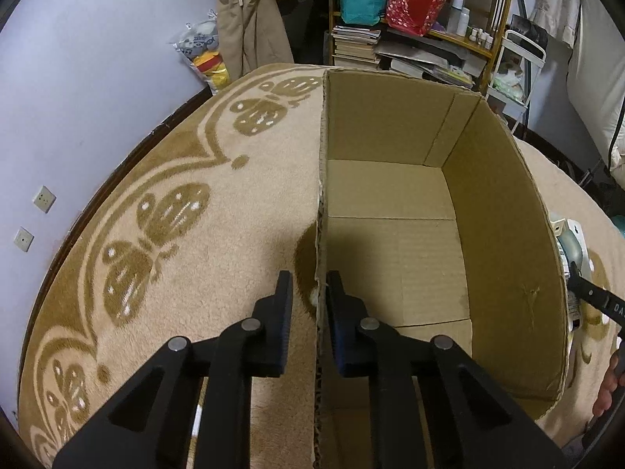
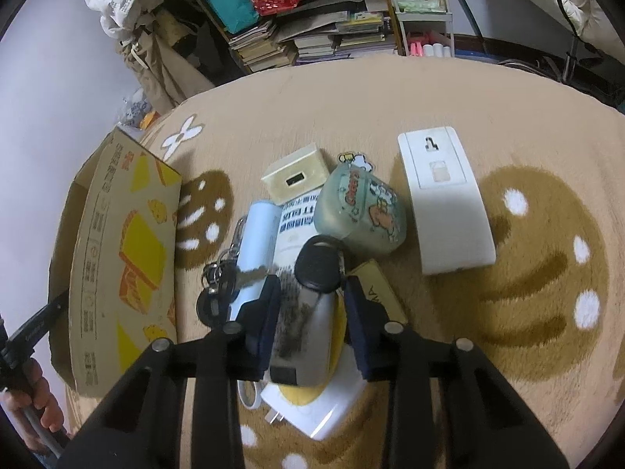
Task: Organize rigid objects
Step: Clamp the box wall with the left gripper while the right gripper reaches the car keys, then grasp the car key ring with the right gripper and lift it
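Note:
The open cardboard box stands on the carpet with nothing inside it. My left gripper straddles its left wall: the right pad lies against the cardboard, and a gap shows at the left pad, so it is open. My right gripper hangs over a pile to the right of the box. Between its fingers lies a silver speckled object, with a black car key at its far end. The left pad meets the object and a thin strip shows at the right pad.
Also in the pile are a green cartoon case, a white curved device, a cream block, a pale blue tube, a key bunch and a white plug adapter. Cluttered shelves stand behind. A hand shows at the left.

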Action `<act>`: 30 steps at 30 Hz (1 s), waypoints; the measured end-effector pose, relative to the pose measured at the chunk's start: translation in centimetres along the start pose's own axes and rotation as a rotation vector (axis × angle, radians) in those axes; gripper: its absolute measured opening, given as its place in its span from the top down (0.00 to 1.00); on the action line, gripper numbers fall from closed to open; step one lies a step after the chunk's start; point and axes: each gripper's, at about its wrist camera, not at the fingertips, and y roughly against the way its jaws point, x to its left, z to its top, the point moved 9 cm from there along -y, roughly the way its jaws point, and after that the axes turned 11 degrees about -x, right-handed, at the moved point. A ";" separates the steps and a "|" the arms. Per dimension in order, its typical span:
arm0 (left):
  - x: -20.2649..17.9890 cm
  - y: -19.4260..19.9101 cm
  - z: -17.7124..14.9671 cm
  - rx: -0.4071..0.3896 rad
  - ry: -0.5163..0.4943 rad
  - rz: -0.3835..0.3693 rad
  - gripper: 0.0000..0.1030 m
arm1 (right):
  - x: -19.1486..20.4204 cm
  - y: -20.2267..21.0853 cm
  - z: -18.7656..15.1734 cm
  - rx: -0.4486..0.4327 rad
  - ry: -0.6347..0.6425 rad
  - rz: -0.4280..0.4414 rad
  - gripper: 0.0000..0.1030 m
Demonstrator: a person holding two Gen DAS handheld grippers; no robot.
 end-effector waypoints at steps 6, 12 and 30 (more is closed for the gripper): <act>0.5 -0.3 0.1 0.001 0.025 -0.005 0.84 | -0.4 -0.1 0.5 -0.015 -0.019 0.023 0.73; 0.2 -0.1 0.2 -0.016 -0.036 0.003 0.94 | 0.1 0.3 0.6 -0.032 0.045 0.003 0.73; 0.0 0.1 0.3 -0.013 -0.006 -0.015 0.95 | 6.5 6.8 4.9 -0.227 0.120 0.136 0.73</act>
